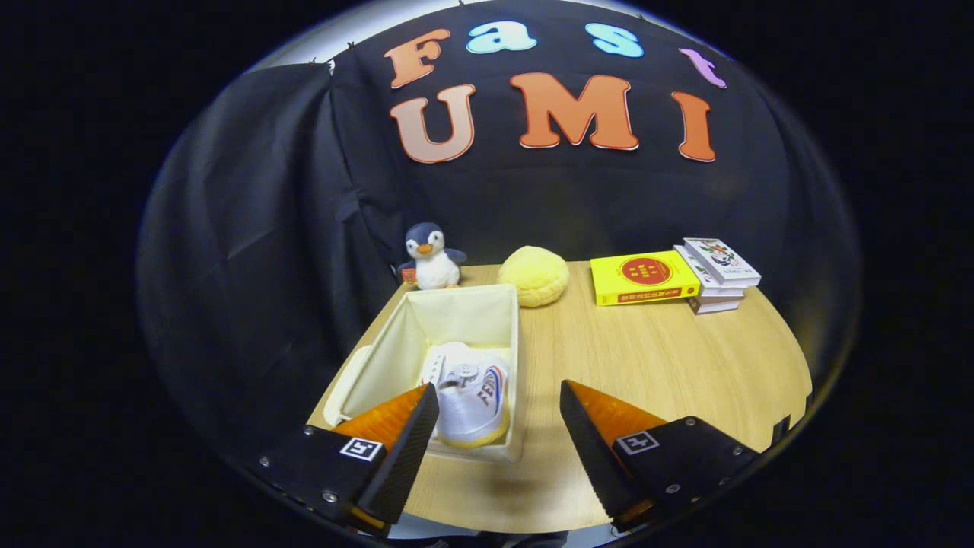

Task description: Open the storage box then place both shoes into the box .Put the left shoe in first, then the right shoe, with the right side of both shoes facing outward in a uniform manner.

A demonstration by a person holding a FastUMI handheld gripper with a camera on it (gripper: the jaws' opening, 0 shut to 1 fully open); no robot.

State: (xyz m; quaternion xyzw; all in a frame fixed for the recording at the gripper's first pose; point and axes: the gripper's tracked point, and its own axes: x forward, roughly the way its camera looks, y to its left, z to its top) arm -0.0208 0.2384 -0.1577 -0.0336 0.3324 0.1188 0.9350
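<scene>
A cream fabric storage box [396, 335] stands open on the wooden table, its lid leaning off its left side. Inside it lie white shoes [468, 399] with red and blue side stripes and yellowish soles, packed against the box's right and near walls; how many shoes there are I cannot tell. My gripper [498, 399] hovers above the near end of the box, open, with nothing between its fingers. The left finger [407, 430] covers the box's near left corner and part of the shoes. The right finger [601, 434] is over bare table to the right of the box.
Beyond the box sit a plush penguin [431, 257] and a round yellow plush [534, 275]. A yellow book [644, 277] and a stack of books [717, 275] lie at the far right. The table [670, 358] has bare wood to the right of the box.
</scene>
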